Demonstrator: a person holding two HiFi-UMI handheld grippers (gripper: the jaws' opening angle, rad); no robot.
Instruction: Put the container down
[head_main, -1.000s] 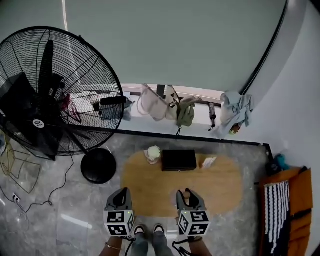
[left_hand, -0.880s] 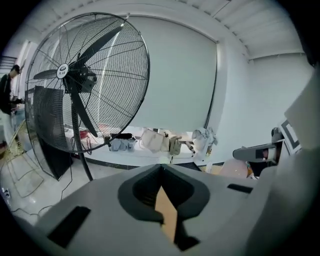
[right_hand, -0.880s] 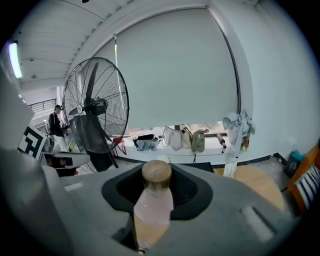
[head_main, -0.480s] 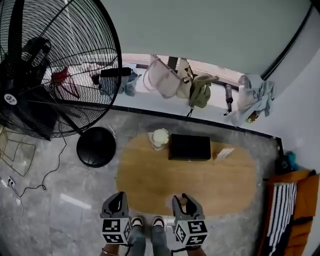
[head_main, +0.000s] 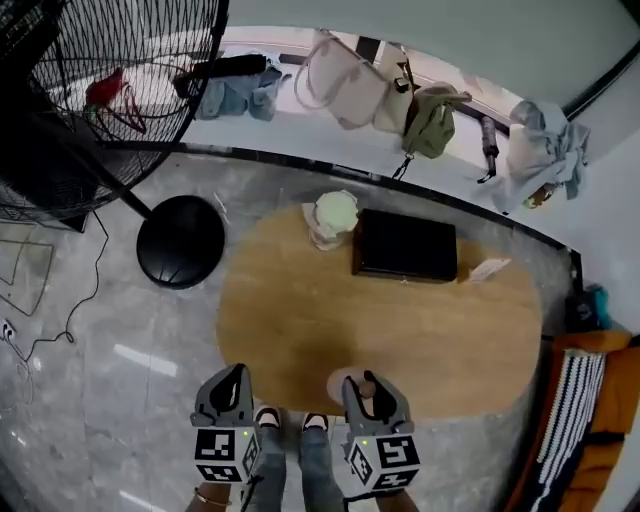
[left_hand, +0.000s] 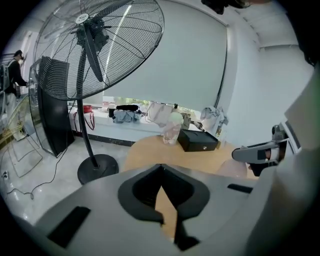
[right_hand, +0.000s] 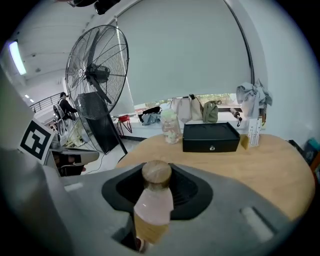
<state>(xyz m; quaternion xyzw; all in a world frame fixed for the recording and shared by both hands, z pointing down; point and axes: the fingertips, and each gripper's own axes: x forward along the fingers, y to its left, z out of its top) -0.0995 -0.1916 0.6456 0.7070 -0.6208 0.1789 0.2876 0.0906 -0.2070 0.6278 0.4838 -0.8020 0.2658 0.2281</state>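
The container (right_hand: 152, 200) is a small pinkish translucent bottle with a round wooden lid. It stands upright between the jaws of my right gripper (head_main: 364, 392), which is shut on its body. In the head view the container (head_main: 347, 384) hangs over the near edge of the oval wooden table (head_main: 420, 330). My left gripper (head_main: 229, 392) sits left of it, just off the table's near edge, over the floor. In the left gripper view the left gripper (left_hand: 161, 170) has its jaw tips together and holds nothing.
A black box (head_main: 405, 245) and a green-lidded jar (head_main: 335, 213) stand at the table's far side, with a small card (head_main: 487, 268) to the right. A big floor fan's round base (head_main: 180, 240) is left of the table. Bags hang along the windowsill (head_main: 300, 130).
The head view has tipped down and moved forward, so the table looks larger and nearer. Both grippers keep their place at the near edge; the container now shows at the right jaws.
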